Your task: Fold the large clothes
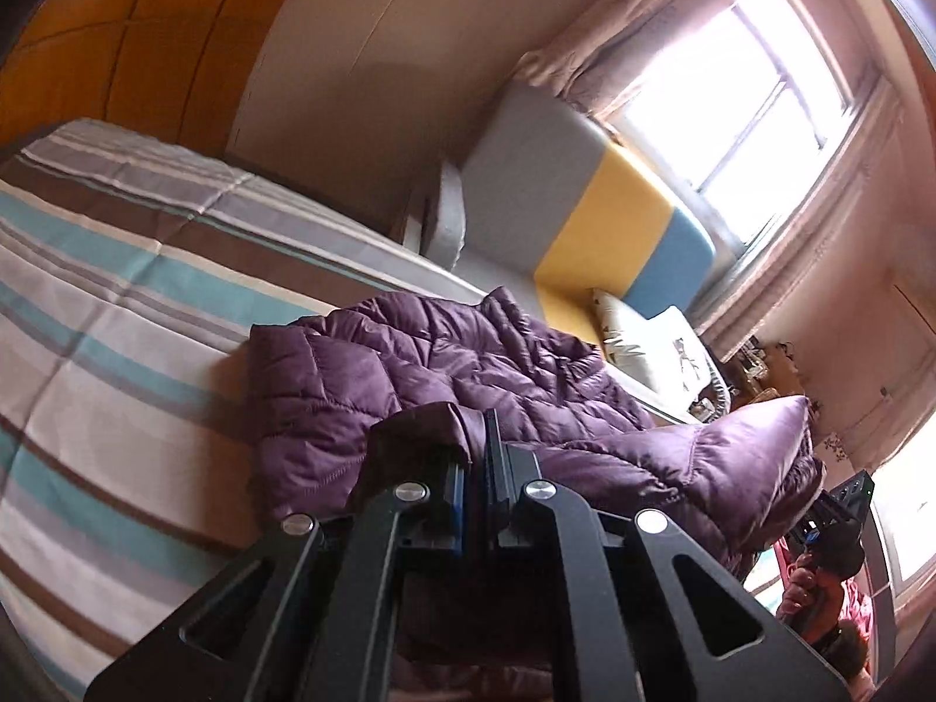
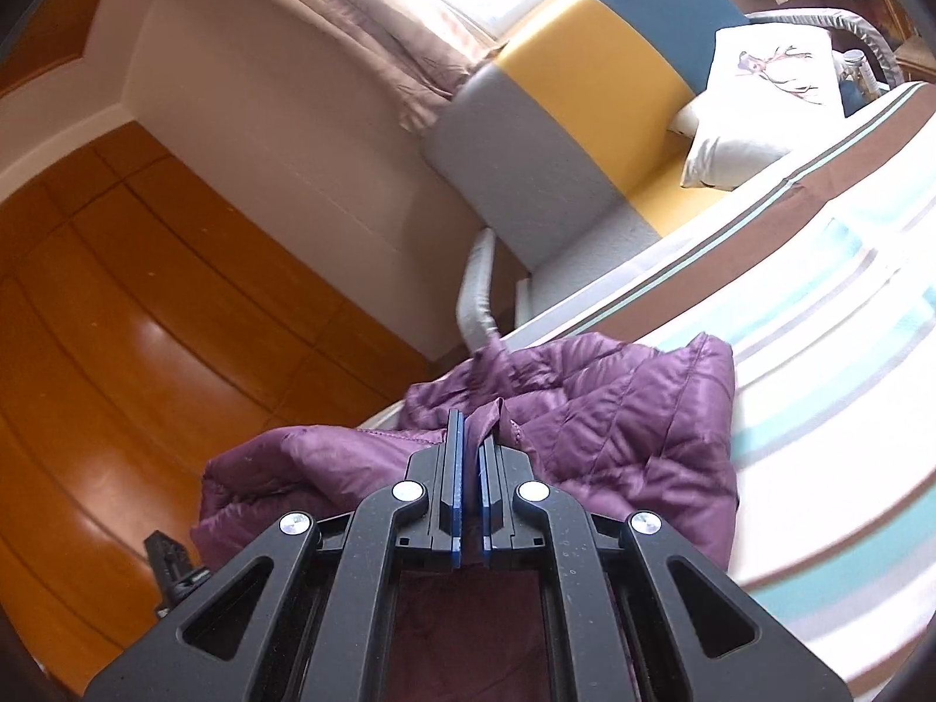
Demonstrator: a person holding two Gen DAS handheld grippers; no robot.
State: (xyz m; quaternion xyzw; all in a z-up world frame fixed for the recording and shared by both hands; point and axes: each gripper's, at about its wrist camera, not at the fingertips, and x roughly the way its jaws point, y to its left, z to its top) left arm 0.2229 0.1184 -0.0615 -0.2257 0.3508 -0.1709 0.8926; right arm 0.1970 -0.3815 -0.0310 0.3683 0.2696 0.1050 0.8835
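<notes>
A purple quilted puffer jacket (image 1: 444,368) lies partly folded on the striped bed (image 1: 105,316). My left gripper (image 1: 477,456) is shut on a dark edge of the jacket and lifts it. My right gripper (image 2: 474,444) is shut on another edge of the same jacket (image 2: 620,427), with fabric pinched between the blue pads. The right gripper also shows in the left wrist view (image 1: 830,520) at the far right, behind a raised part of the jacket. The left gripper's black tip shows in the right wrist view (image 2: 169,567) at the lower left.
A headboard in grey, yellow and blue (image 1: 585,210) stands at the bed's end under a bright window (image 1: 743,93). White pillows (image 2: 754,105) lie by it. Orange wooden wardrobe doors (image 2: 117,351) stand beside the bed. A cluttered nightstand (image 1: 754,374) is near the window.
</notes>
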